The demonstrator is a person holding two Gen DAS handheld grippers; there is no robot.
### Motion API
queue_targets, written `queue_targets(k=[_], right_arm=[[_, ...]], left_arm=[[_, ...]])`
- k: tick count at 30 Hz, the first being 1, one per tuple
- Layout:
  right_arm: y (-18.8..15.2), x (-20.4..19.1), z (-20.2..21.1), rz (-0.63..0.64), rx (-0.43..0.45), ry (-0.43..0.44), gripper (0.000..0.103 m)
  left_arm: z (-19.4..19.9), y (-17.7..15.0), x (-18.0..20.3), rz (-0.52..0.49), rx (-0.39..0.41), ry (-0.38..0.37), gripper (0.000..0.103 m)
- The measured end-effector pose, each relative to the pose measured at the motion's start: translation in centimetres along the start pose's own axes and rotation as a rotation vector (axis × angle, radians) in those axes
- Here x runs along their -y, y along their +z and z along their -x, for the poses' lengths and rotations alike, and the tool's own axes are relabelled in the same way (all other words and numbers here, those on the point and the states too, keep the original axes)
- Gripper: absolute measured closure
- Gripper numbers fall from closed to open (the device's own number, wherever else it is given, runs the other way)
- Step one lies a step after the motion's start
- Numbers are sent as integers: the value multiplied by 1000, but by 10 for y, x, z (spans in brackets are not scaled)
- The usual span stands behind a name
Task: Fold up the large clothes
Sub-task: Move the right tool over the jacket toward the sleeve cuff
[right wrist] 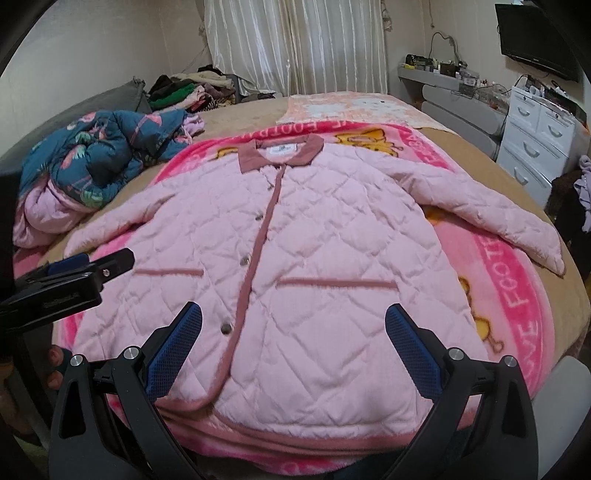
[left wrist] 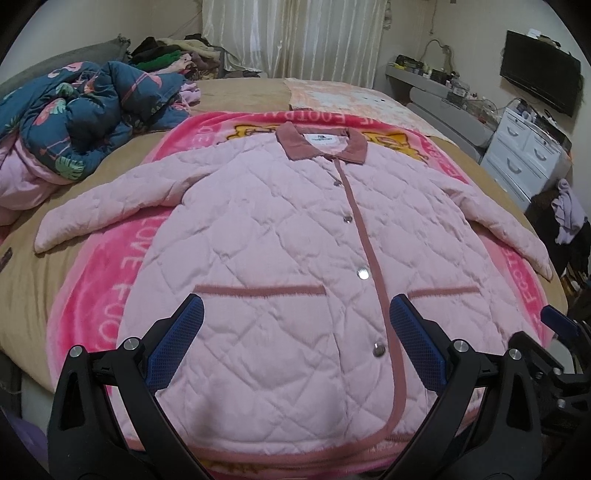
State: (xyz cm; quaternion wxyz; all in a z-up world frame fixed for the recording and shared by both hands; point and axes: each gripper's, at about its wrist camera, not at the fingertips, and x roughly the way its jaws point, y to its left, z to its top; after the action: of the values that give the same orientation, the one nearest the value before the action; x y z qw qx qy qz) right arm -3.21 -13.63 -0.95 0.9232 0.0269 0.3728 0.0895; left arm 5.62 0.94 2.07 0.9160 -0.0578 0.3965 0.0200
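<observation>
On the bed, left wrist view: a pink quilted jacket [left wrist: 280,236] lies flat and buttoned on a pink blanket [left wrist: 99,280], left gripper [left wrist: 295,325] spread wide above its hem, curtains [left wrist: 295,33] behind. Right wrist view: right gripper [right wrist: 293,323] equally agape over the hem, white drawers [right wrist: 535,136] alongside.

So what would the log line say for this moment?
stage: pre-fold | jacket: flat, buttoned, on blanket | left gripper: open, empty | right gripper: open, empty
</observation>
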Motion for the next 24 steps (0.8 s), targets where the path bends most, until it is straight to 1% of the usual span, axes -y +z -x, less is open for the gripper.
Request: queue_targets(k=[3,9,17,24], right_arm=[[13,3,-3,-7,0,12,4],[43,8,-13,-21,-2,27,4],[95,28,-32,-67,29,-1,4],[128,56,-55,-126,61,-45,4]], left_arm=[[-4,15,-2,14,0,-2,9],[-13,44,3,6,8,0,9],[-39,86,16,-7,5,-1,9],[-71,115,34,-24,-14,0,9]])
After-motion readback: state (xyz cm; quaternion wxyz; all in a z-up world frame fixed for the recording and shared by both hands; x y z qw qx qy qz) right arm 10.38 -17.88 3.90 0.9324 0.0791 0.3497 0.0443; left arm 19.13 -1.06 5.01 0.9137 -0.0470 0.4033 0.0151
